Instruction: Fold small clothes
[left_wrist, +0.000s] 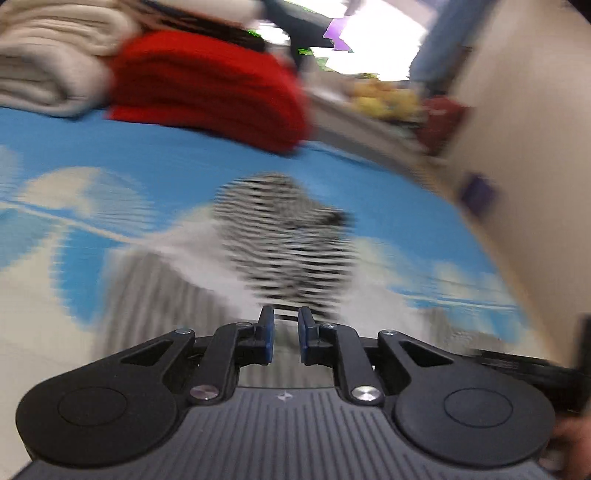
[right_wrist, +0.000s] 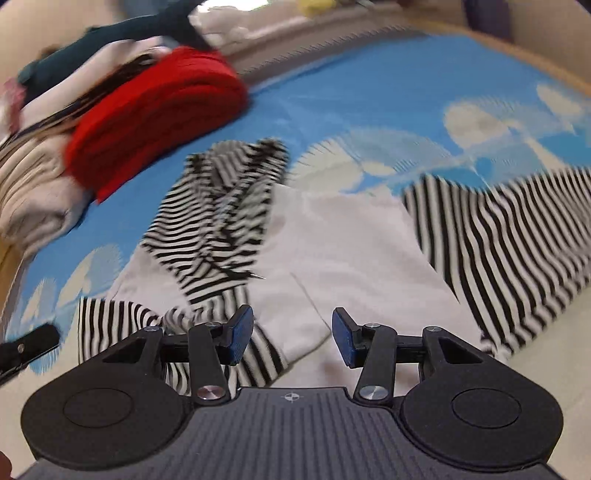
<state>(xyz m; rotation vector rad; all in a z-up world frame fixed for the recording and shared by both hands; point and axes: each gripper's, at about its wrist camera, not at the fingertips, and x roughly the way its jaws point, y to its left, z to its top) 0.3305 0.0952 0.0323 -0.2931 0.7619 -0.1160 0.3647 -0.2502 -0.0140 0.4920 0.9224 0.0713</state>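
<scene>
A small garment with a white body (right_wrist: 332, 236) and black-and-white striped sleeves and hood (right_wrist: 221, 218) lies spread on a blue cloud-patterned sheet (right_wrist: 351, 96). My right gripper (right_wrist: 292, 338) is open just above the garment's near edge, with the white hem between its fingers. In the blurred left wrist view the striped hood (left_wrist: 288, 236) lies just ahead of my left gripper (left_wrist: 286, 321). Its pads stand close together with a narrow gap, and a strip of striped cloth seems to lie between the tips.
A folded red garment (right_wrist: 159, 118) (left_wrist: 210, 85) and a stack of beige and striped folded clothes (right_wrist: 33, 177) (left_wrist: 48, 62) lie at the far left of the sheet. A beige wall or headboard (left_wrist: 524, 147) rises on the right. The left gripper's tip (right_wrist: 26, 347) shows at the left edge of the right wrist view.
</scene>
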